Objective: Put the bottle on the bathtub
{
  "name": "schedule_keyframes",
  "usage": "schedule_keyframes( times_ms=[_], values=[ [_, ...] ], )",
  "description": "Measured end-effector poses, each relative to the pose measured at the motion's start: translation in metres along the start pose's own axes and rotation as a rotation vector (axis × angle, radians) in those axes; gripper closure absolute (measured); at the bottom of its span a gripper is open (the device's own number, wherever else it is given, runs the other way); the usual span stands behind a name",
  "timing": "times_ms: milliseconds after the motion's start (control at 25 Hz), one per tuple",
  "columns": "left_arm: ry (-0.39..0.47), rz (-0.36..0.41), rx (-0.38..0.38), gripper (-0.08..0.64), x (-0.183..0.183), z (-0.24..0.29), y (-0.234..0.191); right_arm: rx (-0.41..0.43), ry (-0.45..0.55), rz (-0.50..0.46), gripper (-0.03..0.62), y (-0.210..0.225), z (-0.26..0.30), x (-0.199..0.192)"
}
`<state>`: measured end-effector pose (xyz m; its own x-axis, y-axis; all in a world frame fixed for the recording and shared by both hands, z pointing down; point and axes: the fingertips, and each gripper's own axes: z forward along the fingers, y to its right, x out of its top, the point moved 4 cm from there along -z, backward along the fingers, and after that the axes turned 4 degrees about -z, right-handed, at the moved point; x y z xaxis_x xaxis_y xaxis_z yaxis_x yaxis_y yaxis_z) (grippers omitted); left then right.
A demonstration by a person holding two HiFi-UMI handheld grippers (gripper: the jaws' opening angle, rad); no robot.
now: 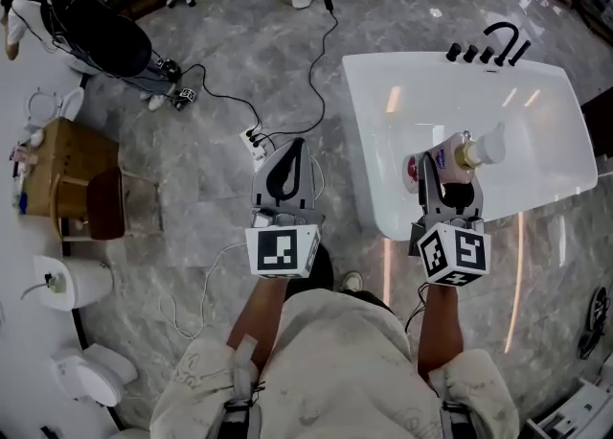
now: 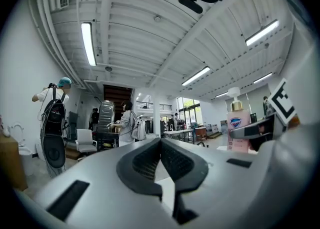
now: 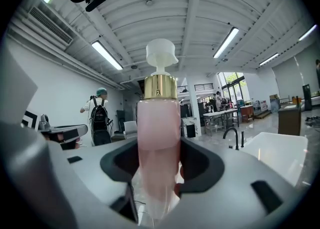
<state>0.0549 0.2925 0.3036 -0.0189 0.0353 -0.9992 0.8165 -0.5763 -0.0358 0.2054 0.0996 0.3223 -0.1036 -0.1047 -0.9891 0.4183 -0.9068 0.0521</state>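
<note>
A pink pump bottle (image 1: 448, 153) with a gold collar and white pump head stands upright between the jaws of my right gripper (image 1: 448, 173), which is shut on it. In the right gripper view the bottle (image 3: 159, 138) fills the middle, clamped low on its body. It hangs over the near left corner of the white bathtub (image 1: 369, 121), above the rim. My left gripper (image 1: 287, 163) is out over the floor to the left of the tub, shut with nothing in it; its tips (image 2: 160, 145) meet. From the left gripper view the bottle (image 2: 238, 128) shows at the right.
A black faucet with knobs (image 1: 503, 44) sits at the tub's far end. On the marble floor lie a power strip and cables (image 1: 257, 140). At the left are a wooden table (image 1: 62, 173), a dark chair (image 1: 103, 205), a toilet (image 1: 91, 375) and a person with a black backpack (image 1: 86, 25).
</note>
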Motion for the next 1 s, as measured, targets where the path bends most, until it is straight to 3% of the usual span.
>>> schedule_keyframes(
  times_ms=[400,1000],
  values=[
    [0.001,-0.054,0.004,0.557,0.005,0.088,-0.112,-0.027,-0.026,-0.045,0.383,-0.048,0.117,0.024],
    [0.004,-0.085,0.017,0.557,0.000,0.143,-0.224,0.014,-0.034,-0.073,0.382,-0.128,0.228,0.036]
  ],
)
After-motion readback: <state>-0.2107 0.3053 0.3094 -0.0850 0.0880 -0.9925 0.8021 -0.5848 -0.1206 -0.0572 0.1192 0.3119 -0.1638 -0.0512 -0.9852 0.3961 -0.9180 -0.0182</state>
